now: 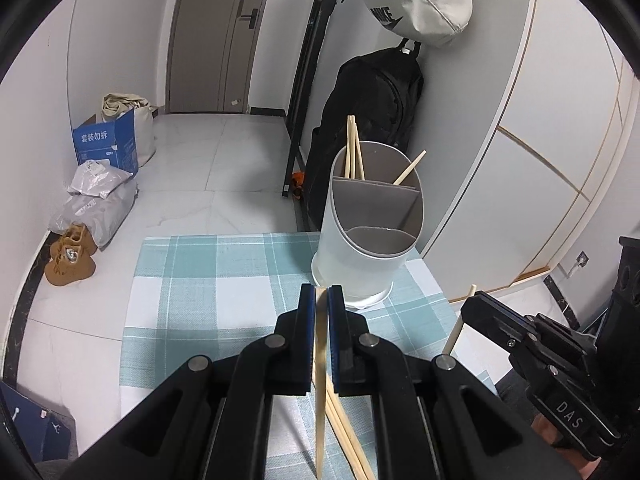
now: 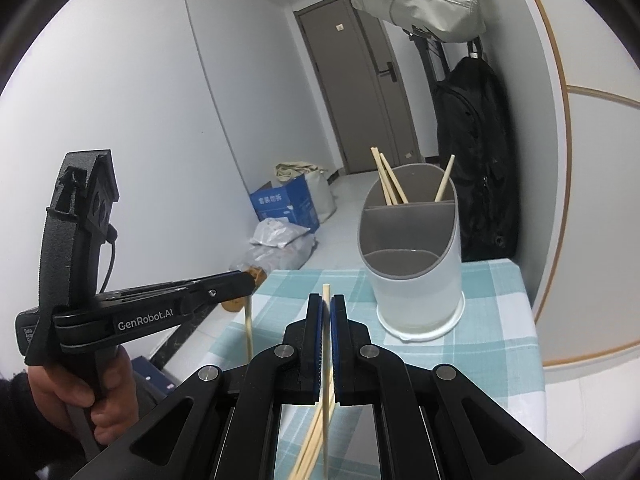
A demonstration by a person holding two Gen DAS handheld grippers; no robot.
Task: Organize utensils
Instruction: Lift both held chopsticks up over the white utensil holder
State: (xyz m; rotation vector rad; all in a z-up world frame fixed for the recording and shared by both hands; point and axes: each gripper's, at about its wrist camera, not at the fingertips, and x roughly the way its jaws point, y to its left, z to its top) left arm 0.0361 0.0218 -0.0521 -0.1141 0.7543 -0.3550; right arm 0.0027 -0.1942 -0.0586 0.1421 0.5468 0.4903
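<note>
A tiled hallway with a grey door behind; in front, a table under a teal-and-white checked cloth (image 1: pixel 224 280), at whose far right corner stands a white utensil holder (image 1: pixel 372 224) with grey dividers. Its rear compartments already hold chopsticks (image 1: pixel 352 148): several to the left, one leaning to the right; the front compartment looks empty. The left gripper (image 1: pixel 321 300) is clamped on a single chopstick (image 1: pixel 320 380), held nearly upright; the right gripper (image 2: pixel 327 308) is likewise closed on its own chopstick (image 2: pixel 327 360). More loose chopsticks (image 2: pixel 308 444) lie on the cloth below the jaws. Judgement: both sticks are lifted and in carriage toward the holder; the next move calls for tipping each over a rear compartment before release. Legible writing: "NIKE" on the hanging grey bag (image 1: pixel 416 0), "GenRobot.AI" and "DAS" on the gripper bodies, "套装勿拆" on a blue carton (image 1: pixel 108 144).
</note>
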